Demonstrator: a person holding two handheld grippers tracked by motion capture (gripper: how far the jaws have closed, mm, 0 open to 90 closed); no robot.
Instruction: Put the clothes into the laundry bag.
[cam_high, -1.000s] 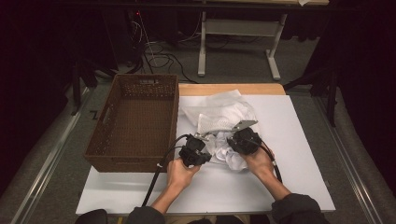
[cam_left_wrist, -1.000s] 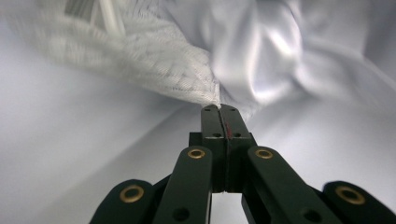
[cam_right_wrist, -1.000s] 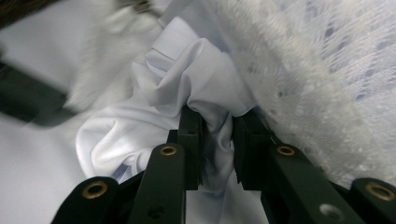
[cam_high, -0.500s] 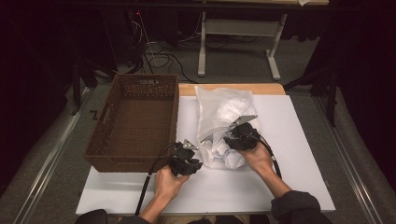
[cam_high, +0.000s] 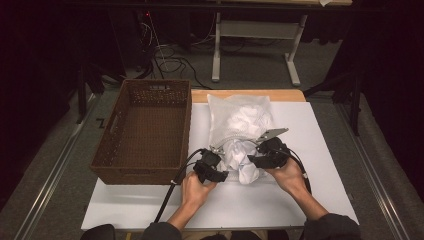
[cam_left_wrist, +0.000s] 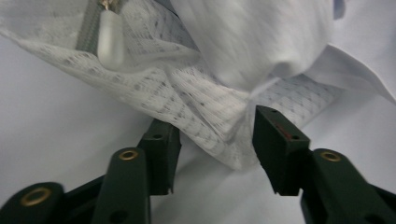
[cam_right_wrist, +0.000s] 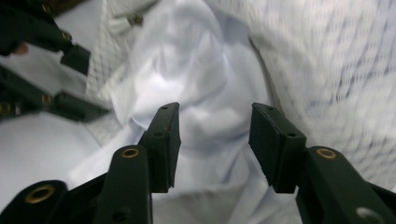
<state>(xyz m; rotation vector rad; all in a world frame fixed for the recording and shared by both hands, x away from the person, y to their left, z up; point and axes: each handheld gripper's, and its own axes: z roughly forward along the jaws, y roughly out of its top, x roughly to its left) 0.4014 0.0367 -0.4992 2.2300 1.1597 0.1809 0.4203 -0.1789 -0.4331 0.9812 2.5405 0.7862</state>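
A white mesh laundry bag (cam_high: 239, 114) lies flat on the white table (cam_high: 320, 150). A white garment (cam_high: 246, 170) bulges out of its near, unzipped end. My left gripper (cam_high: 212, 168) sits at the bag's near left corner. Its jaws have just been opening, and the mesh edge (cam_left_wrist: 210, 109) lies loosely between them. The zipper pull (cam_left_wrist: 110, 38) is just beyond my left gripper (cam_left_wrist: 215, 126). My right gripper (cam_high: 260, 158) is at the near right. Its jaws have also just been opening. In its own view my right gripper (cam_right_wrist: 215, 112) stands wide over the garment (cam_right_wrist: 196, 79), not pressing it.
A brown wicker basket (cam_high: 145, 172), with nothing inside, stands on the left of the table, close to my left hand. Bare white tabletop lies to the right of the bag and along the near edge. Table legs and cables sit on the floor beyond.
The bag was bunched up between the grippers. It now lies flat, stretched away from me. Both grippers have let go and opened. The left hand dipped toward the near edge and came back.
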